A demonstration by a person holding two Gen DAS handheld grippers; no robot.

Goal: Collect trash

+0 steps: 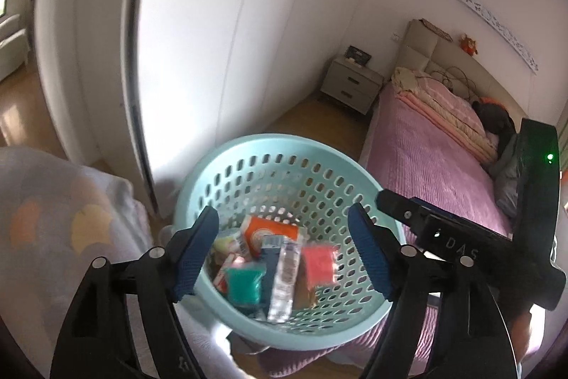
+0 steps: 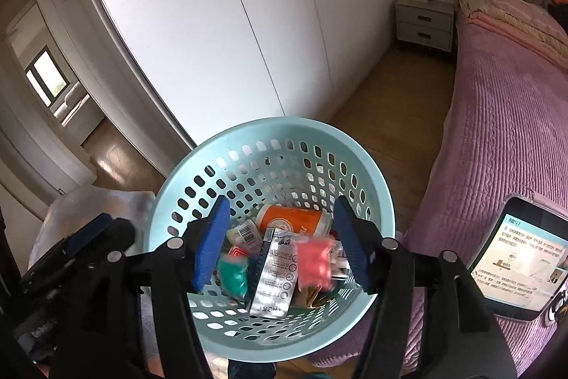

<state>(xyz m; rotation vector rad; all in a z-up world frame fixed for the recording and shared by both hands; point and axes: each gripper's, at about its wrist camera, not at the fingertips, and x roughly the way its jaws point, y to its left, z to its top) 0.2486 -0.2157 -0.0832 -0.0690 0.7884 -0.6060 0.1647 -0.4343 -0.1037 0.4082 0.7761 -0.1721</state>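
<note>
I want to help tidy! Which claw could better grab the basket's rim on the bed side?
Probably the right claw: it hangs open over the basket, on the side nearer the bed. The left claw, also open, is on the far side.

The letters "DAS" stand on the black body of the right gripper [image 1: 461, 249]. A barcode shows on a small packet [image 2: 247, 234] in the basket [image 2: 198, 166]. Print on the phone screen [image 2: 522, 258] is too small to read.

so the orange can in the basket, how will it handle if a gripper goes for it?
The orange can lies on its side, so it will probably roll when nudged. It looks smooth, maybe slippery. It rests on loose wrappers in the basket, so it may shift.
</note>
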